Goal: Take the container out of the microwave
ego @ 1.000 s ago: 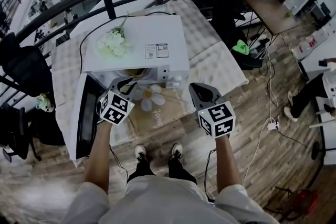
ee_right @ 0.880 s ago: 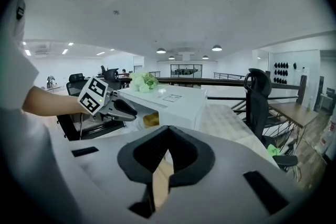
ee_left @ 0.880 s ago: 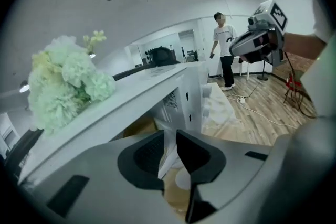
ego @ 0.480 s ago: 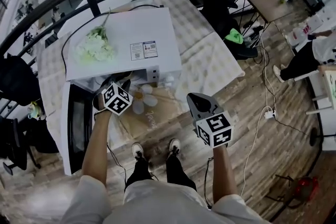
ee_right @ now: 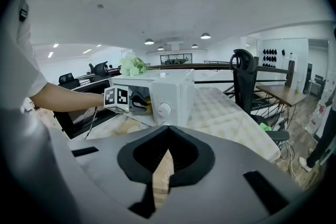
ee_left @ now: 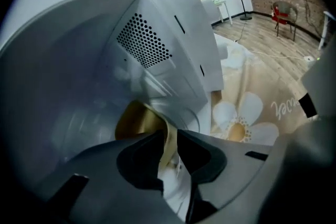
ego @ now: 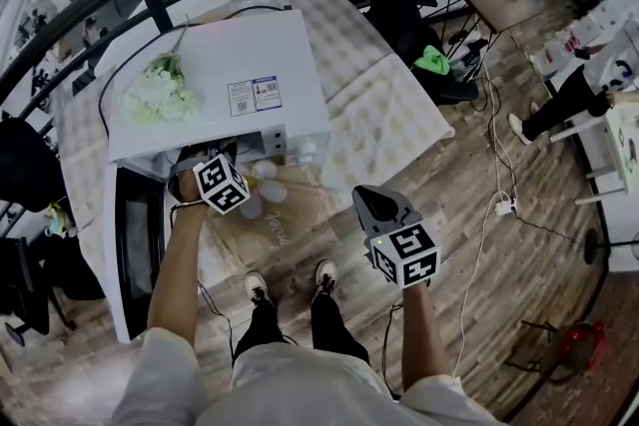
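1. The left gripper (ee_left: 169, 138) is reached into the open microwave (ego: 215, 75). Its jaws are pinched onto the thin rim of the container (ee_left: 137, 119), with only the rim's thickness between the pads.
2. The container is golden-yellow and sits inside the oven cavity, straight ahead of the left jaws and a little to their left. I can't tell whether its base touches the cavity floor.
3. A perforated vent panel (ee_left: 144, 42) is on the cavity wall, above and beyond the left jaws.
4. The microwave door (ego: 135, 244) is swung wide open, to the left of the left gripper in the head view.
5. The right gripper (ee_right: 168, 134) has its jaws brought together with nothing between them. It is held in open air, well apart from the microwave, which stands ahead of it and slightly left.
6. A tablecloth with a daisy print (ee_left: 239, 118) lies to the right of the left gripper, and below and ahead of the right gripper.
7. A bunch of white flowers (ego: 160, 97) lies on the microwave top, beyond the left gripper.
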